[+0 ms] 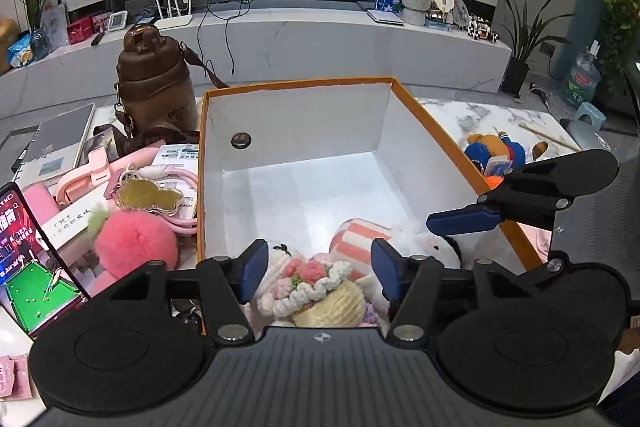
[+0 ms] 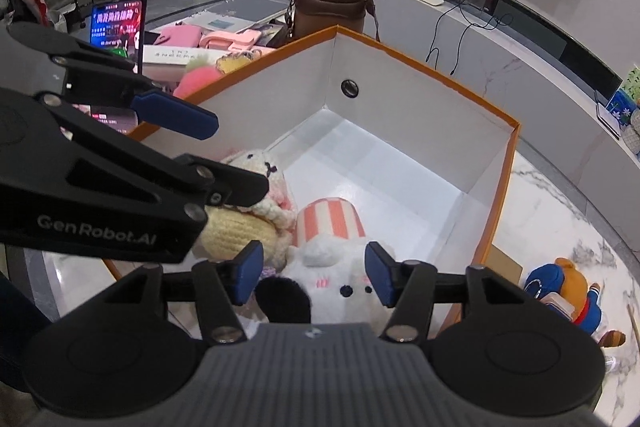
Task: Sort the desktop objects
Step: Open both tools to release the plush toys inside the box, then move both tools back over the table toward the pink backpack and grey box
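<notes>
orange-rimmed white cardboard box (image 1: 296, 131): holds crocheted cream doll (image 1: 320, 287), pink-striped plush (image 2: 328, 219), white fluffy plush (image 2: 340, 279) | left tool (image 1: 316, 273): spread | right tool (image 2: 314, 273): spread

Two plush toys (image 1: 316, 287) lie in the box's (image 1: 296, 131) near corner; a bottle (image 1: 156, 83) stands behind, seemingly apart.

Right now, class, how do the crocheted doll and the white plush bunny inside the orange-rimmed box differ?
The crocheted doll is knitted yarn, cream with pink flowers; the white plush bunny is fluffy fur with a black ear. The doll sits between the left gripper's open fingers; the bunny sits between the right gripper's. Both lie at the near end of the box, beside a striped plush.
</notes>
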A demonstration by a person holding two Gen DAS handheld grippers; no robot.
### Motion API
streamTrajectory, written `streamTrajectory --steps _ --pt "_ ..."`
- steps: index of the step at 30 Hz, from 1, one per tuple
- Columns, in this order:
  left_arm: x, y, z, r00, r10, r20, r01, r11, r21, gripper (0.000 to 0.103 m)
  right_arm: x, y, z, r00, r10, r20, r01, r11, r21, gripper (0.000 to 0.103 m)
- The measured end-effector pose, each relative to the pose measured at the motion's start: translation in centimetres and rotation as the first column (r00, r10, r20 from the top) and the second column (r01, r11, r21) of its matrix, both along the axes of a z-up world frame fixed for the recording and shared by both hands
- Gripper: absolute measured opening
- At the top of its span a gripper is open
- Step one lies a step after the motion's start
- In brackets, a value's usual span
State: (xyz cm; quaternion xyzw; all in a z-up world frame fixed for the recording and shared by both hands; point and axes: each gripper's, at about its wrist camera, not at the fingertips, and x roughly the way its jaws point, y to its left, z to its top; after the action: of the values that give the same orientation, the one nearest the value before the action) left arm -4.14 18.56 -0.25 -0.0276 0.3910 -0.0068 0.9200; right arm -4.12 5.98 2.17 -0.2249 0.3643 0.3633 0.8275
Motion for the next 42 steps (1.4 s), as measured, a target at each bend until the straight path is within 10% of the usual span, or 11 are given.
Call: streamTrajectory --steps 42 --pt "3.1 -16.1 3.6 0.955 -0.222 0.196 0.231 0.973 -0.026 0.076 0.0 -18.9 5.5 0.964 -0.263 0.044 0.252 0.952 0.172 0.063"
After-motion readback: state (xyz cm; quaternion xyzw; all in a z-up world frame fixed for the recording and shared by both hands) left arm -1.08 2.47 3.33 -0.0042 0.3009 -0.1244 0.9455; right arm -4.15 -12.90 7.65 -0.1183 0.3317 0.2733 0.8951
